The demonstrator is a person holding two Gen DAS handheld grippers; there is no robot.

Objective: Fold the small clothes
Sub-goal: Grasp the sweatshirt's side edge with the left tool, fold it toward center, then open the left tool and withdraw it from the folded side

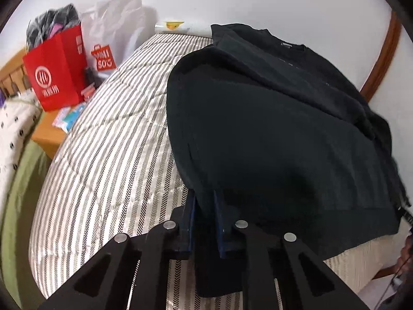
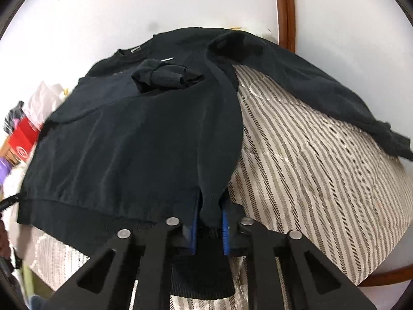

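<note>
A black sweatshirt [image 1: 271,129] lies spread on a striped mattress [image 1: 108,155], its collar toward the wall. My left gripper [image 1: 205,199] is shut on the near left corner of its hem; the cloth is pinched between the blue pads and hangs below them. In the right wrist view the same sweatshirt [image 2: 134,149] fills the middle, with one sleeve bunched on its chest [image 2: 165,78] and the other sleeve [image 2: 322,95] stretched out to the right. My right gripper [image 2: 210,206] is shut on the near right corner of the hem.
Red shopping bags [image 1: 59,75] and a white plastic bag [image 1: 116,23] stand on a wooden bedside table [image 1: 49,134] at the left. A white wall runs behind the mattress. A curved wooden frame [image 2: 286,7] borders the mattress on the right.
</note>
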